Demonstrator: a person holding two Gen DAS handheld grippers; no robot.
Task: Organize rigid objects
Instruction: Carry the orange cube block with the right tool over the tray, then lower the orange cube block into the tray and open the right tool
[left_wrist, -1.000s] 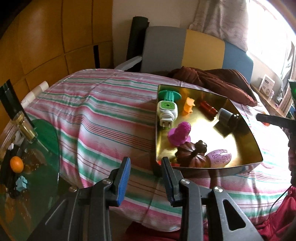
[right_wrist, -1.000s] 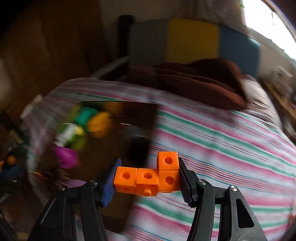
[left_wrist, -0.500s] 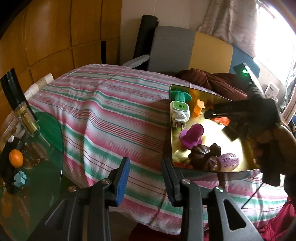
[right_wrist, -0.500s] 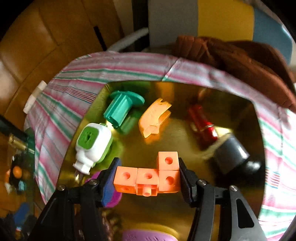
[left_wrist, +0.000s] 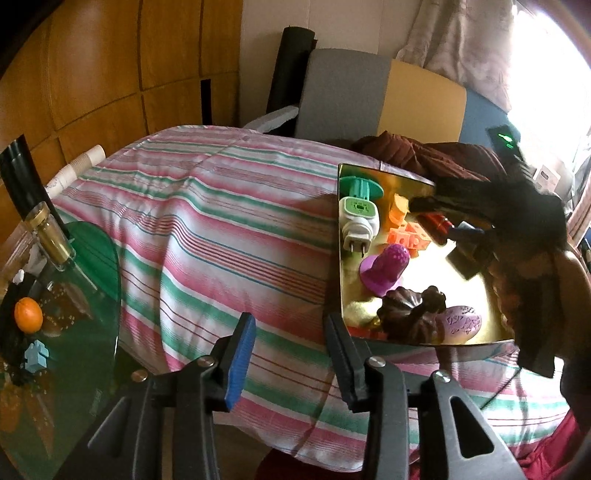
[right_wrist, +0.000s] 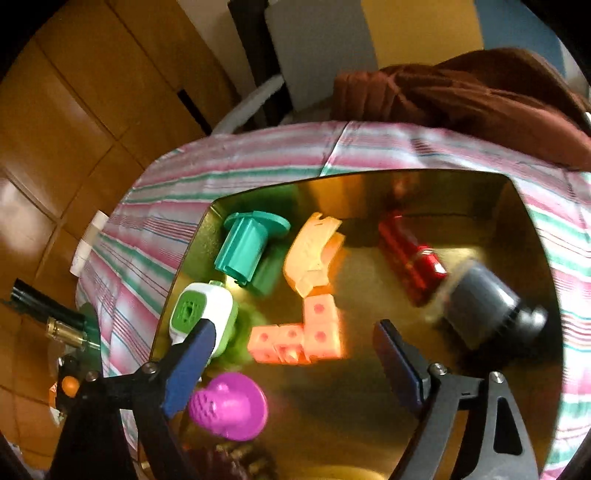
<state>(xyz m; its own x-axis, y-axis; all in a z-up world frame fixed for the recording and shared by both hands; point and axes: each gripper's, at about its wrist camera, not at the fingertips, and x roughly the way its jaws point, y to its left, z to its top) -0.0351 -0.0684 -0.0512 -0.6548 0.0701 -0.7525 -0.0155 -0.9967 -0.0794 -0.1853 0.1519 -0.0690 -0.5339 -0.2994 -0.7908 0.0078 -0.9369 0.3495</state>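
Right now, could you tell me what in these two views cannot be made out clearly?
- Grey cylinder, right wrist view: motion-blurred; in the left wrist view the right gripper hides it.
- Dark pumpkin-shaped piece: cut off at the right wrist view's bottom edge.
- Orange cubes: blurred, so contact with the gold tray is uncertain.

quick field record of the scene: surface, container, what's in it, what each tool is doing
surface: striped cloth
container: gold tray
contents: orange cube block, teal spool, white-green plug, purple toy, red piece, grey cylinder
right tool: over tray, opening, block lying free
left tool: opening, empty, near tray's edge
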